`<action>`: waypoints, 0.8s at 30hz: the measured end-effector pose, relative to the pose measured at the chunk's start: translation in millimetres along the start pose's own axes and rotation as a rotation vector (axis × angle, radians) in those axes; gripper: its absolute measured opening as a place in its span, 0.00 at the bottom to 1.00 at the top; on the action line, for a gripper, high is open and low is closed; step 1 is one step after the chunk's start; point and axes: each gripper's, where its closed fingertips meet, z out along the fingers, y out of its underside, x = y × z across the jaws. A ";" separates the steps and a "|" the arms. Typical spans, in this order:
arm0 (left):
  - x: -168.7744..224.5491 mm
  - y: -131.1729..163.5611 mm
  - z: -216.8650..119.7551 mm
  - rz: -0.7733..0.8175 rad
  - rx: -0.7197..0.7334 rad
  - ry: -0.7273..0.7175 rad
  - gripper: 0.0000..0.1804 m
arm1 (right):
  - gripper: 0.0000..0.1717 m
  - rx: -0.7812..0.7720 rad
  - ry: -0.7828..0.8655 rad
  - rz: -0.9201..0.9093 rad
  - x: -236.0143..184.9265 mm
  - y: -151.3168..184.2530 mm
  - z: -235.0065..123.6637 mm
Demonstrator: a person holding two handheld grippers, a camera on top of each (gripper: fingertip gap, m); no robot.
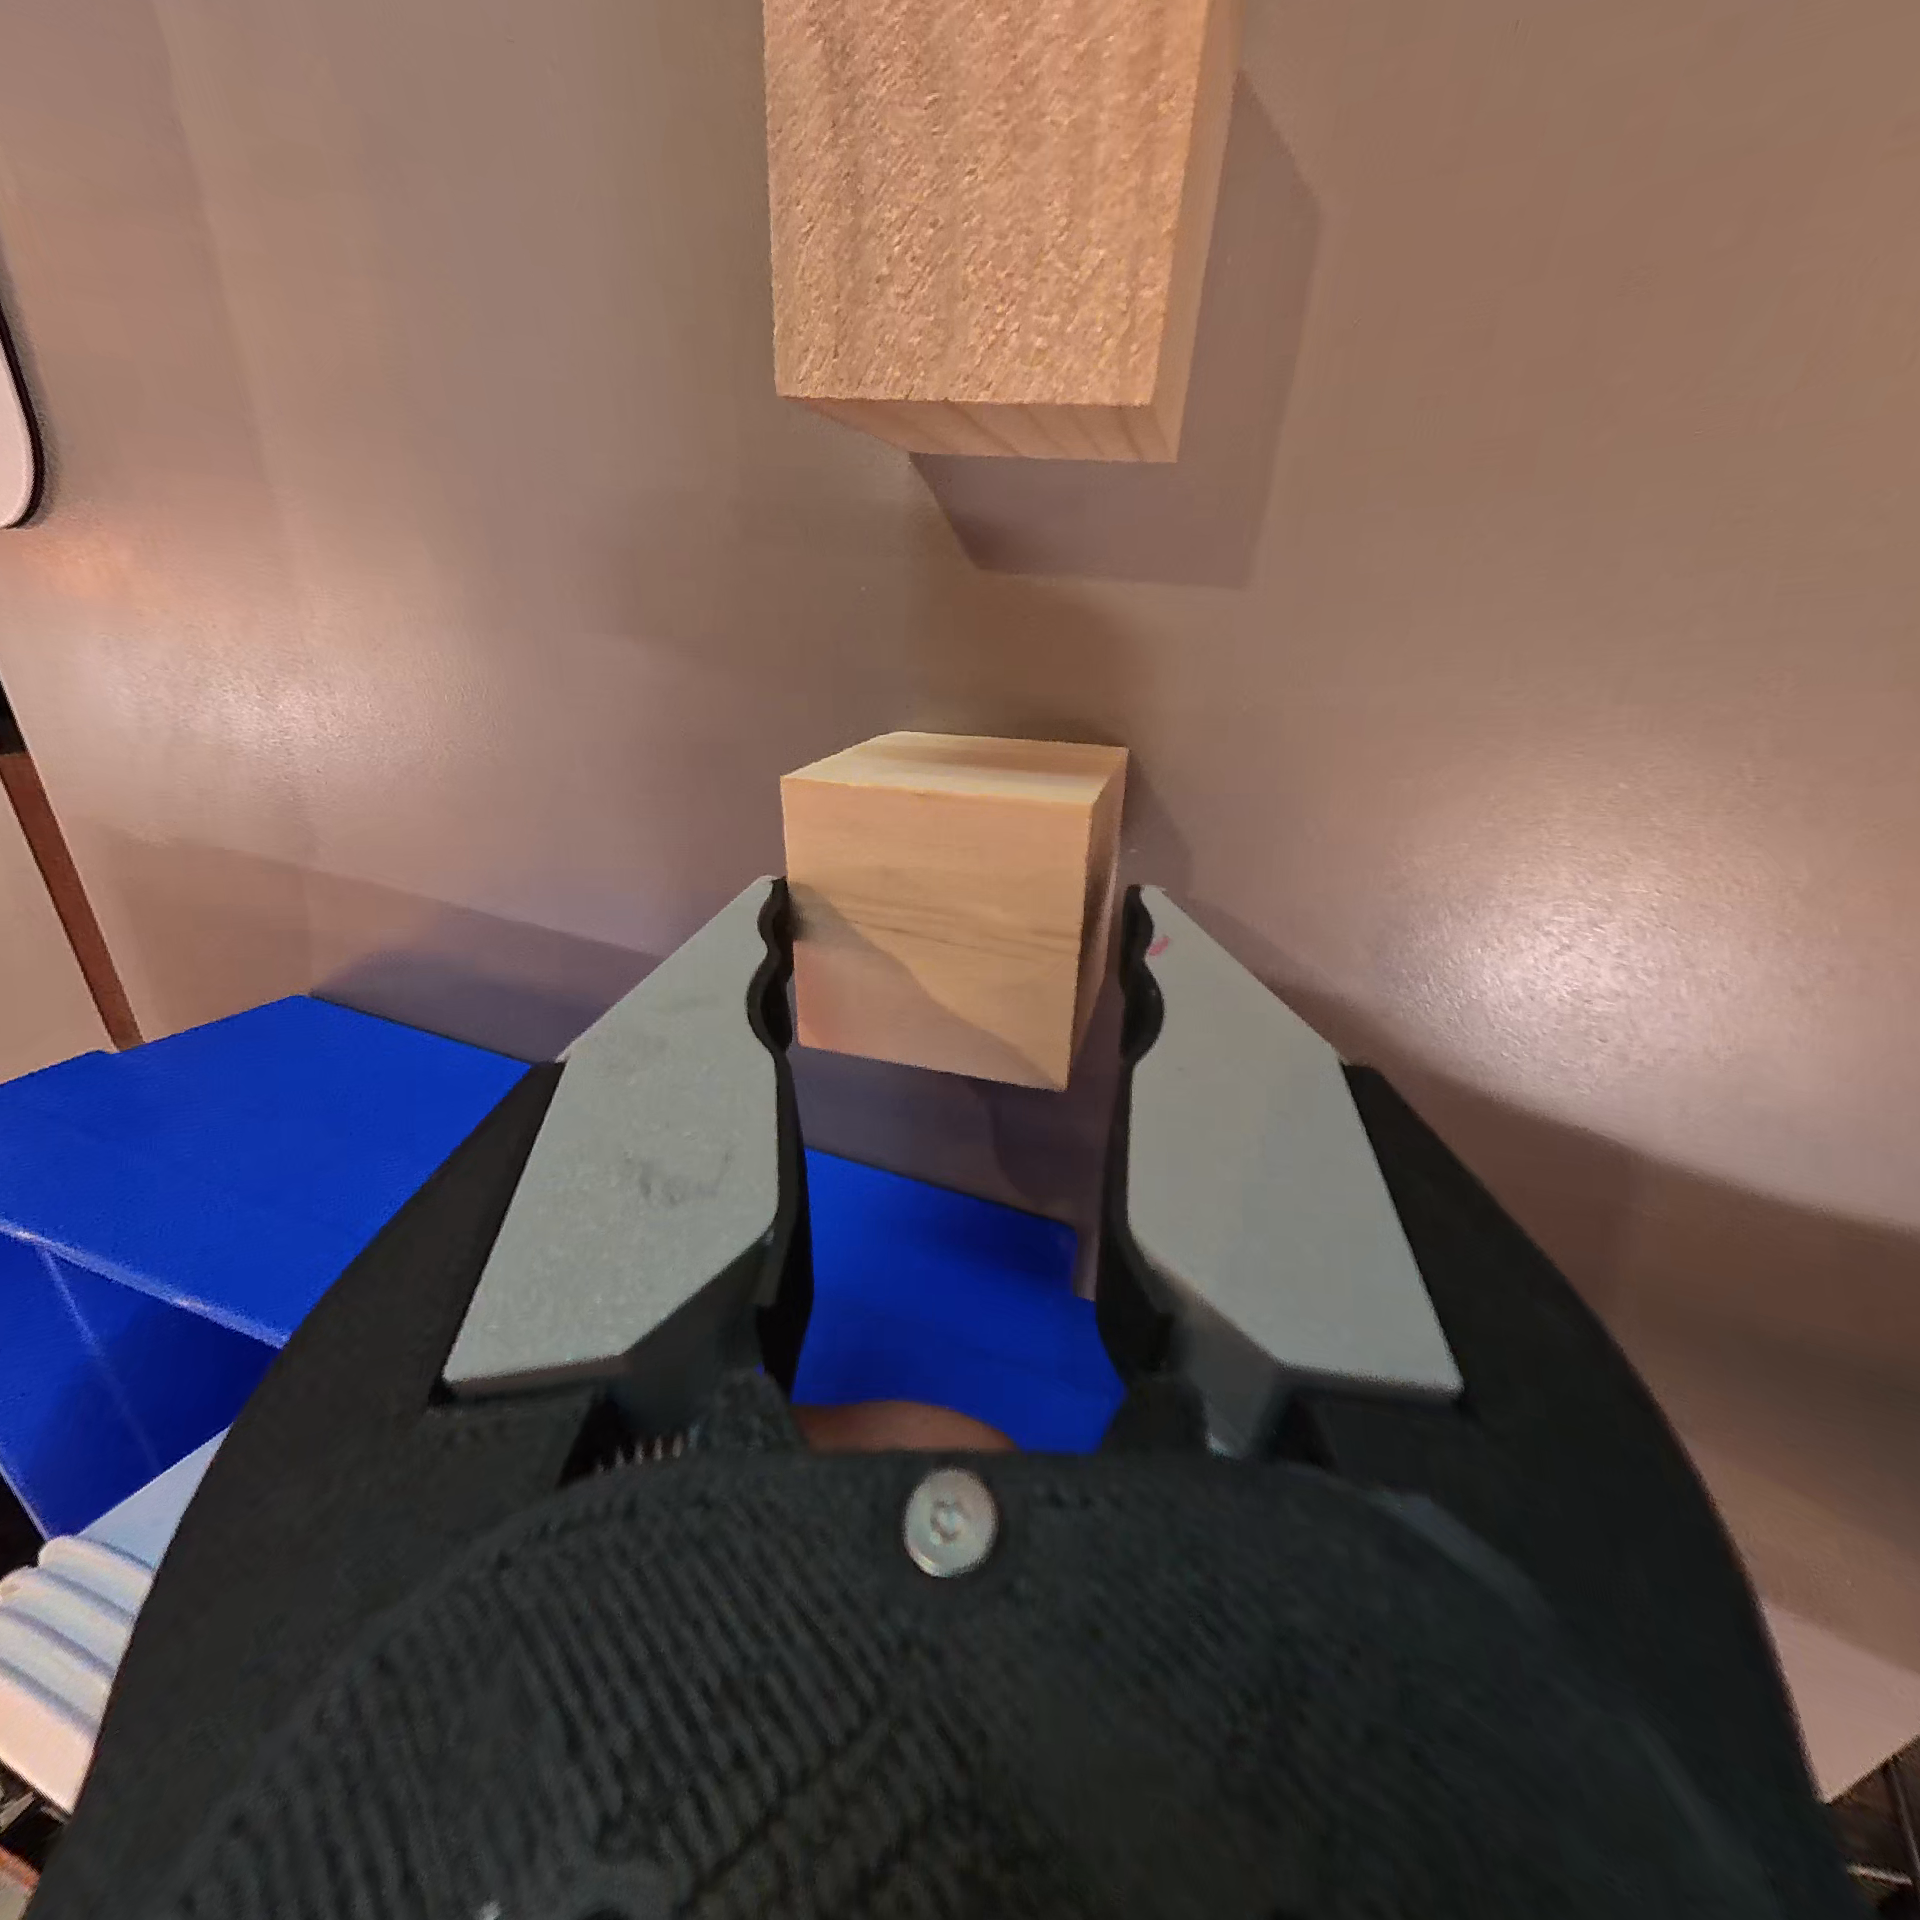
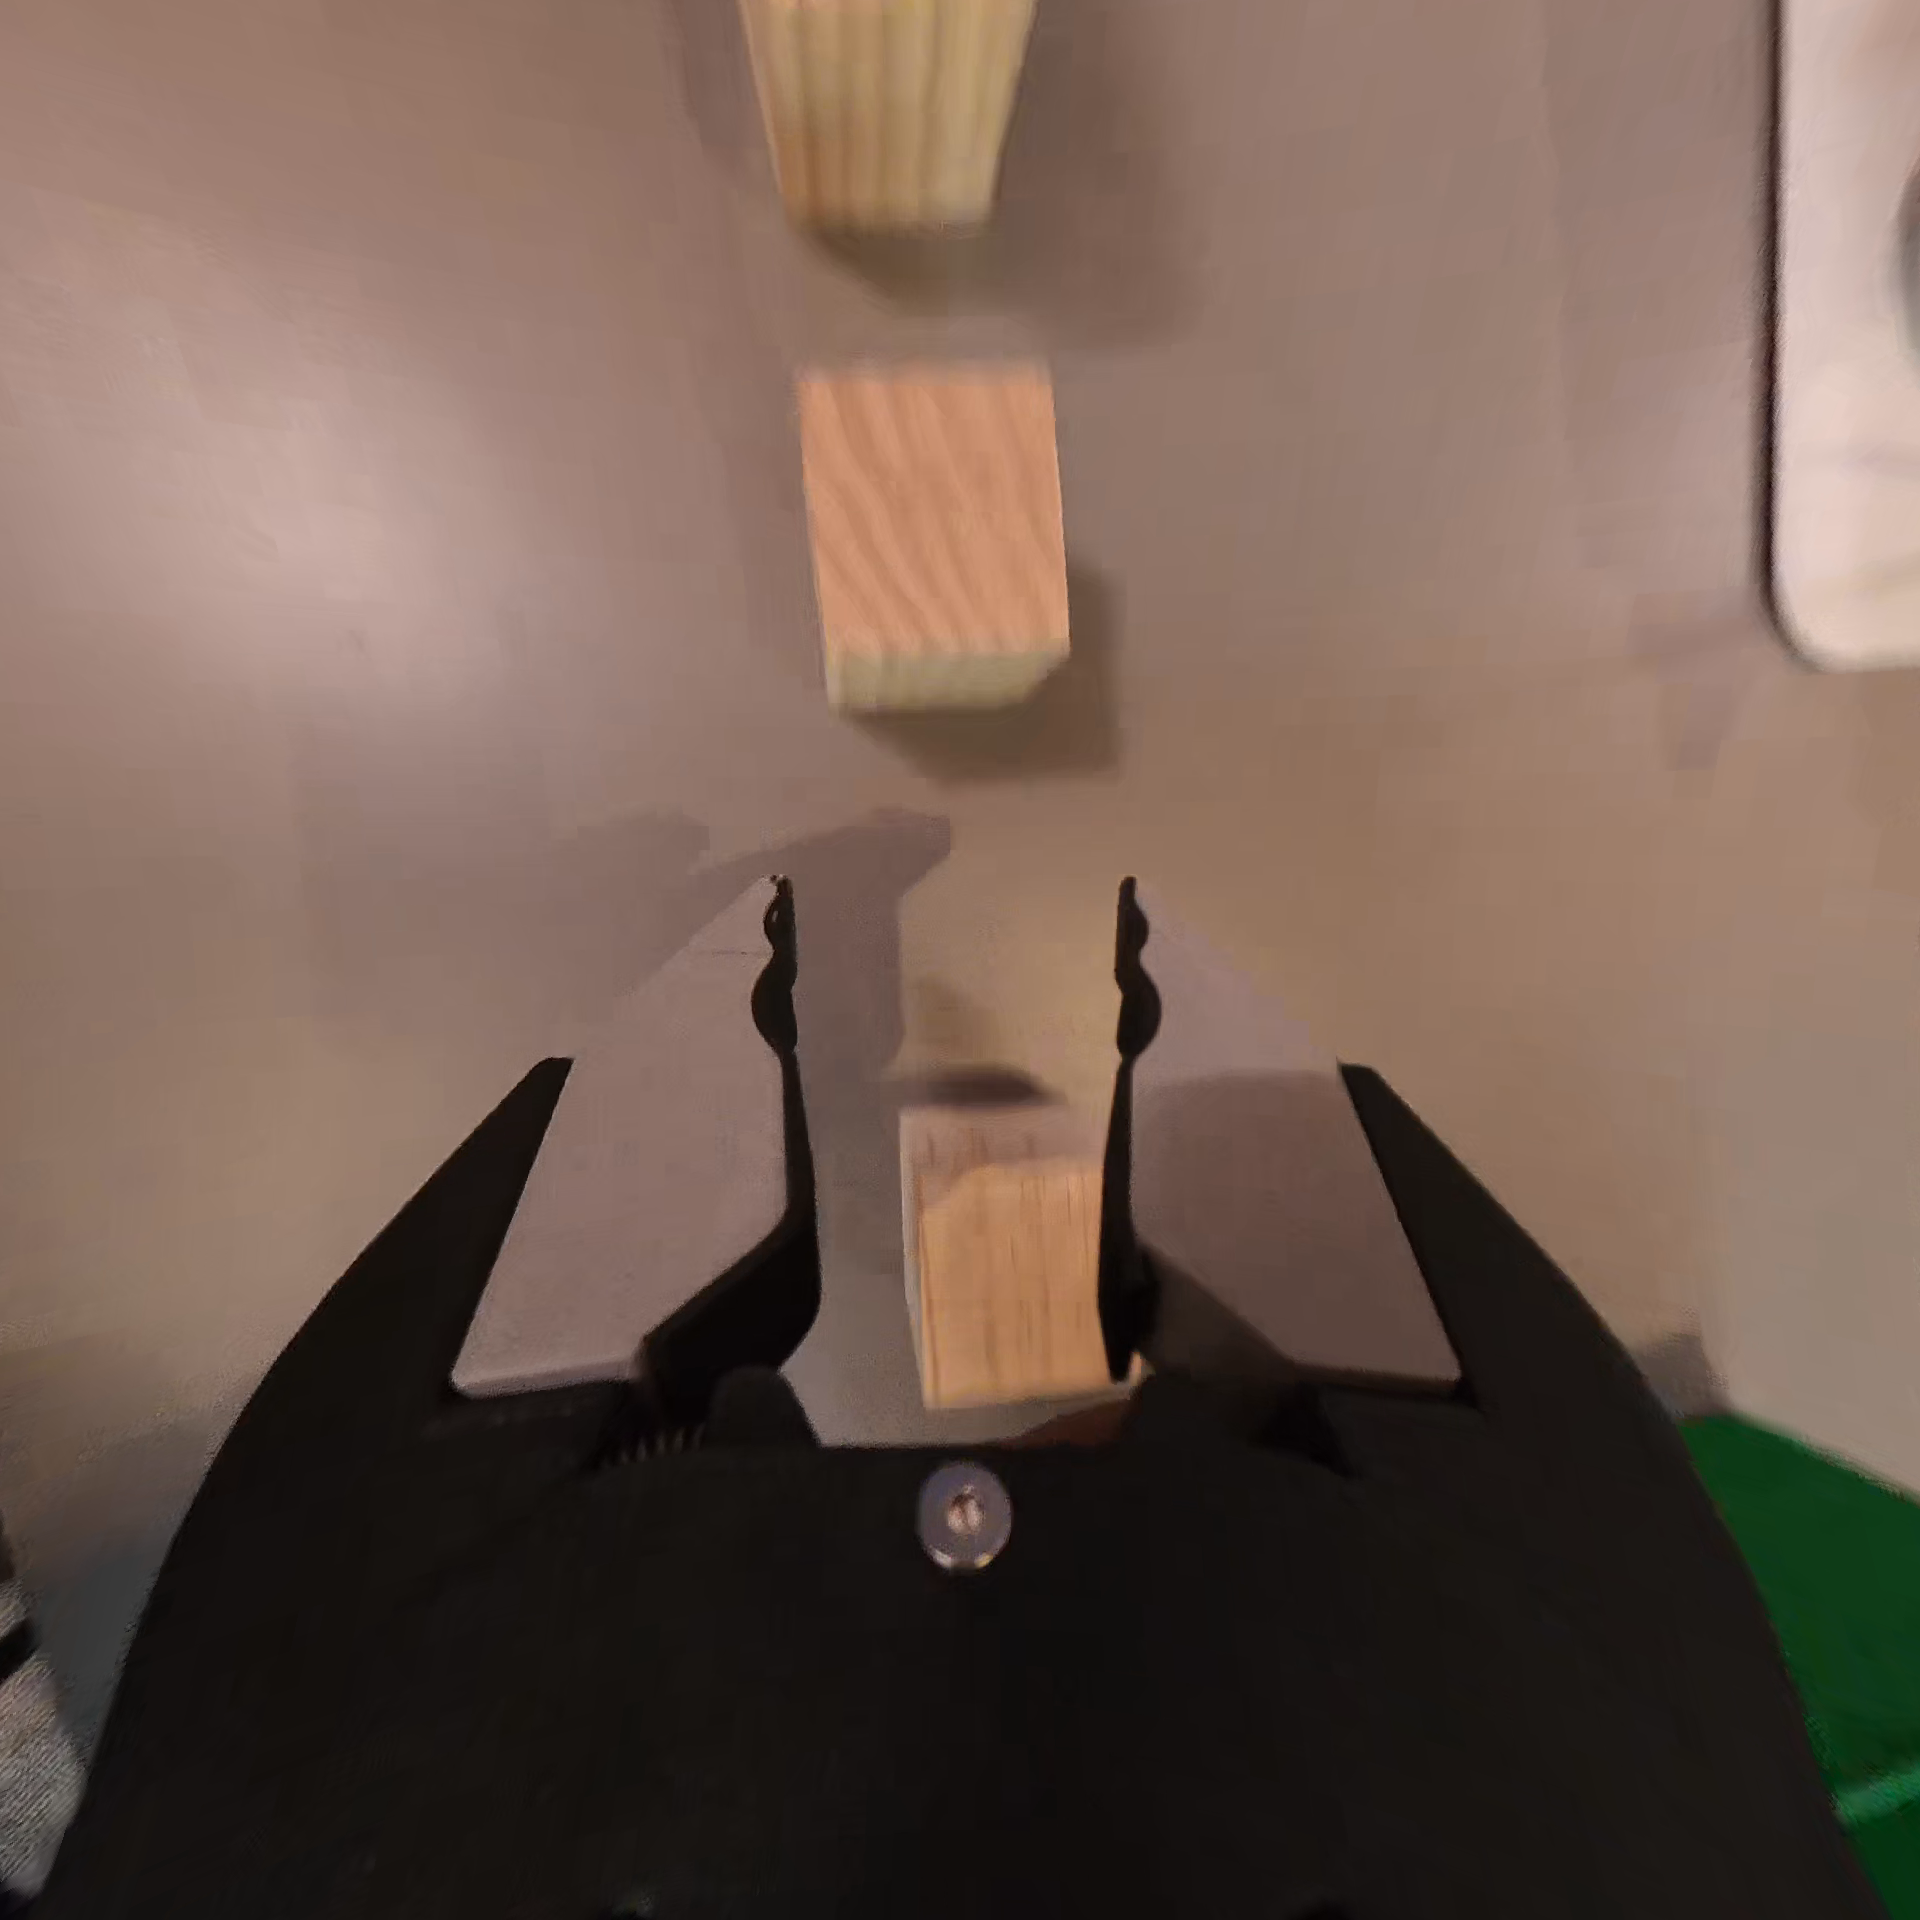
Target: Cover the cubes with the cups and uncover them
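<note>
**Camera placement: two wrist views**

Left wrist view: looks steeply down along its grey fingers, close over the smooth brownish-grey tabletop and pale wooden cubes.
Right wrist view: the same downward aim, equally close, blurred.
Shared: tabletop and a line of cubes.

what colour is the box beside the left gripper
Bright blue box, low on the left; it shows best in the left wrist view.

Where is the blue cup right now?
In the left wrist view, the blue cup sits low on the left, beneath the open left gripper, just short of the nearest wooden cube.
</note>
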 end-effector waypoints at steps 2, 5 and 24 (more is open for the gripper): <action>-0.1 -0.1 0.2 -0.003 -0.002 0.001 0.34 | 0.35 0.046 0.002 -0.027 -3.9 -30.1 12.0; -0.3 0.0 0.4 -0.005 -0.002 -0.003 0.34 | 0.36 0.027 -0.009 -0.041 -4.7 -53.7 37.7; 2.7 -70.8 -20.3 0.066 0.183 -0.017 0.38 | 0.33 -0.028 -0.045 0.008 1.6 -17.5 51.9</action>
